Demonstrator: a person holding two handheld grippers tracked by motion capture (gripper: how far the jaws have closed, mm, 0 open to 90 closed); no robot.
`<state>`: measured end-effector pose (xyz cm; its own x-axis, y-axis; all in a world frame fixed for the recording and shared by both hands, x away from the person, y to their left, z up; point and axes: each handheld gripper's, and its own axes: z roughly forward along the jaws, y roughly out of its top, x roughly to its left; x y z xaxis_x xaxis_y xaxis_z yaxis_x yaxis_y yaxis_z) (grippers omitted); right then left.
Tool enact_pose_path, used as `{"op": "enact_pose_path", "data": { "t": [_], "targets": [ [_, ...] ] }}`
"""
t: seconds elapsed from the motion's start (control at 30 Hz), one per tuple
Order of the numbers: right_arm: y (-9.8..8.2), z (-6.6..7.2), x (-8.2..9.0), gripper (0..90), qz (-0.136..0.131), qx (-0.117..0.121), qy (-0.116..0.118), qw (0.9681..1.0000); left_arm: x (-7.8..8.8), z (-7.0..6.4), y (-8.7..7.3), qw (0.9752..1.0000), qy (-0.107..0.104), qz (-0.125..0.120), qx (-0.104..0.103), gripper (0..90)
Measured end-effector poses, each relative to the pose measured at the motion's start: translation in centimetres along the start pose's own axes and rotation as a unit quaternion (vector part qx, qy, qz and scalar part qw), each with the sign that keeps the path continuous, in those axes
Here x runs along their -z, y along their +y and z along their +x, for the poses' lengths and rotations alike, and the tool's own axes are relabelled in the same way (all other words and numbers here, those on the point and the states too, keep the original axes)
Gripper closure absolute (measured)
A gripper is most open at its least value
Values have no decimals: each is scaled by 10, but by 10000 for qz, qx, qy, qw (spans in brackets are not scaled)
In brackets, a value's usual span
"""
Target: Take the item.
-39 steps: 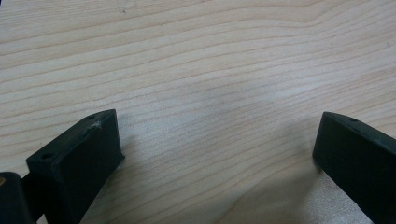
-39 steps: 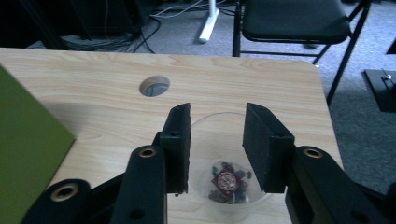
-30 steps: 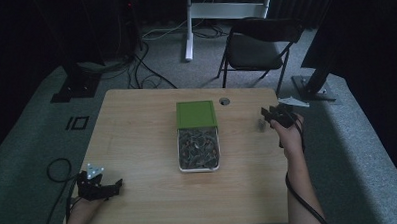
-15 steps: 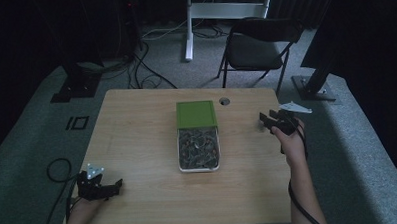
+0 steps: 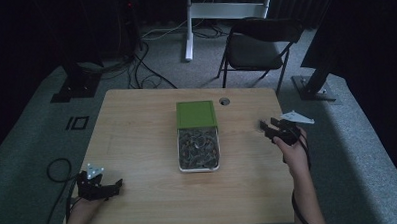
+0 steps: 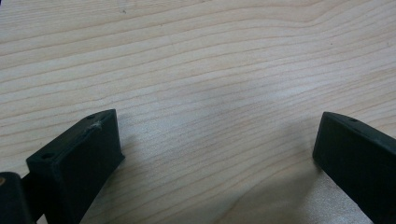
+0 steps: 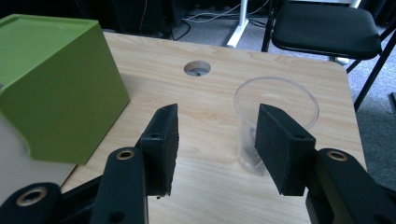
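Note:
A clear plastic cup (image 7: 280, 100) stands upright on the wooden table (image 5: 137, 139), just beyond my right gripper (image 7: 215, 126). That gripper's jaws have just been opening; they stand apart with nothing between the pads. In the high view the right gripper (image 5: 267, 129) hovers near the table's right edge, pointing left. A green box (image 5: 196, 114) sits at the far end of a white tray (image 5: 179, 152) holding several small dark pieces. My left gripper (image 5: 109, 187) rests at the near left corner, and its jaws (image 6: 217, 130) are wide open over bare wood.
A round cable hole (image 5: 224, 100) lies in the tabletop right of the green box. A black folding chair (image 5: 256, 45) stands behind the far right corner. Cables run across the floor to the left and behind the table.
The right hand and its gripper have drifted a little toward the near side of the table. The left gripper has stayed put.

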<state>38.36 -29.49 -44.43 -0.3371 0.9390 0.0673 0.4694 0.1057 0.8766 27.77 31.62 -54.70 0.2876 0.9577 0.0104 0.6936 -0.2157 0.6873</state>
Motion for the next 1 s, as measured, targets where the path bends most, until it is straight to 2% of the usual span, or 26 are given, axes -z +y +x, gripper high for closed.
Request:
{"op": "enact_pose_path", "data": {
  "t": [0.33, 0.47, 1.0],
  "targets": [
    [-23, 4, 4, 475, 56, 21, -1, 10000, 0, 0, 0, 10000, 0, 0, 0, 16],
    [-33, 6, 4, 438, 111, 70, -5, 9999, 0, 0, 0, 10000, 0, 0, 0, 16],
    [-68, 2, 3, 360, 365, 21, -29, 9993, 0, 0, 0, 10000, 0, 0, 0, 16]
  ]
}}
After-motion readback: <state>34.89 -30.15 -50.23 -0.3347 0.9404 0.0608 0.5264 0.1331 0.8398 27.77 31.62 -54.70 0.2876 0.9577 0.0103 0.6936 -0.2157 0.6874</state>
